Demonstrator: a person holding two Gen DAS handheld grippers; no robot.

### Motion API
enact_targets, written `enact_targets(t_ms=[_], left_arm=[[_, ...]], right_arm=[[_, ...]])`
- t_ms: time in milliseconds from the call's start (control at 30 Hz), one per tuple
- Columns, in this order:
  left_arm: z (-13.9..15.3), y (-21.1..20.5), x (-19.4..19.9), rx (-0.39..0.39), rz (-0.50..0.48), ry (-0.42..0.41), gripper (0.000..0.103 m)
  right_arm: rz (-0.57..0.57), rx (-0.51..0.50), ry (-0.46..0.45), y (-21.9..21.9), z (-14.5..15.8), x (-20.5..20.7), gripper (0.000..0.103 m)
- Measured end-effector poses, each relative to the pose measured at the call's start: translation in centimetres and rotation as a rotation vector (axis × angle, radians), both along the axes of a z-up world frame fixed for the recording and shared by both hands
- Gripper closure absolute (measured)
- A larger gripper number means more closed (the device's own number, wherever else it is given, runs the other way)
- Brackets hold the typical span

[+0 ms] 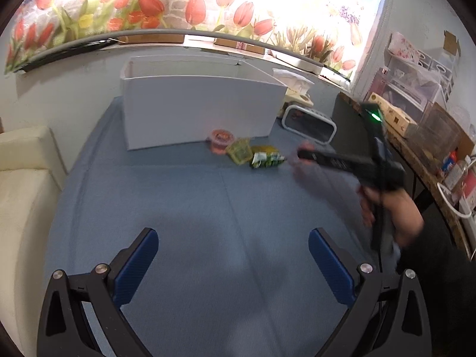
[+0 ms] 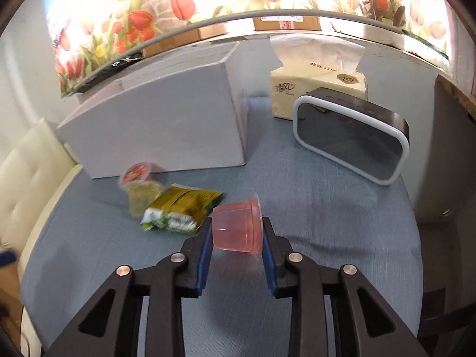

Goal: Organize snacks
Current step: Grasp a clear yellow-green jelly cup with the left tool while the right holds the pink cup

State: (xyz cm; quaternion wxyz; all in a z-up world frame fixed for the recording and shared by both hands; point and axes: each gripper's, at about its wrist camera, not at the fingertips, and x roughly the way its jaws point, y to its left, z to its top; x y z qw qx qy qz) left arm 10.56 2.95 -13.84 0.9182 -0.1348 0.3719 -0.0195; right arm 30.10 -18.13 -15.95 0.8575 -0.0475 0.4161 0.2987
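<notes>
My right gripper [image 2: 237, 223] is shut on a pink jelly cup [image 2: 238, 232], which lies on its side between the blue pads just above the blue tablecloth. To its left lie a green and gold snack packet [image 2: 181, 208], a yellowish jelly cup [image 2: 141, 200] and a red-lidded cup [image 2: 138, 174]. A white box [image 2: 154, 125] stands behind them. In the left wrist view my left gripper [image 1: 233, 233] hangs open over bare cloth, well short of the packet [image 1: 266, 156], the yellow cup [image 1: 238, 150] and the red-lidded cup [image 1: 220, 138]. The right gripper [image 1: 300, 156] shows there blurred, in a person's hand.
A tissue pack [image 2: 315, 89] and a black white-rimmed device [image 2: 351, 136] stand at the back right of the table. A cream padded seat [image 1: 20, 178] borders the left side. Cluttered shelves [image 1: 416, 110] line the right wall. The white box [image 1: 202, 110] is open at the top.
</notes>
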Motion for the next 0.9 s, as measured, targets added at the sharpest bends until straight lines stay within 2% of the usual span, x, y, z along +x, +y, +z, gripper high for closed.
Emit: enact_targets(t_ms=[100,167,367,467,567,667,733,767,867,900], left_arm=[[-0.6,0.4,3.6,-0.036,0.032,0.022,0.0],[-0.9,0.3,6.0,-0.041,0.047,0.025,0.0],[-2.3,-0.6,13.6,0.037,0.166,0.084,0.0],[-3.3,-0.8,16.0,0.008,0.2,0.116,0.0],[-4.5,-1.1,17.7,0.003,0.237,0.158,0.0],[-5.1,-0.9,18.6,0.011,0.28,0.166,0.001],[-5.5,-0.7,19.0,0.013,0.308,0.179,0.007],[-5.7,-0.6,19.1,0.015,0.315,0.185,0.018],[-5.9,-0.8,19.3,0.055,0.29,0.178,0.028],[-5.8,-0.8,19.3,0.053,0.279,0.176,0.038]], right_arm=[[-0.001,0.07,0.027,-1.4,0.5,-1.8,0.07],[-0.004,0.08,0.019,-2.0,1.0,-3.3,0.07],[0.009,0.124,-0.002,-3.0,2.2,-6.6,0.07],[0.011,0.137,-0.018,-3.6,2.6,-7.6,0.07],[0.005,0.162,-0.004,-4.1,2.5,-8.1,0.07],[0.006,0.175,0.002,-4.4,2.3,-8.4,0.07],[0.004,0.183,0.012,-4.6,2.1,-8.4,0.07],[0.005,0.189,0.015,-4.6,2.1,-8.5,0.07],[0.012,0.193,0.005,-4.6,2.2,-8.7,0.07],[0.015,0.195,0.006,-4.5,2.2,-8.7,0.07]])
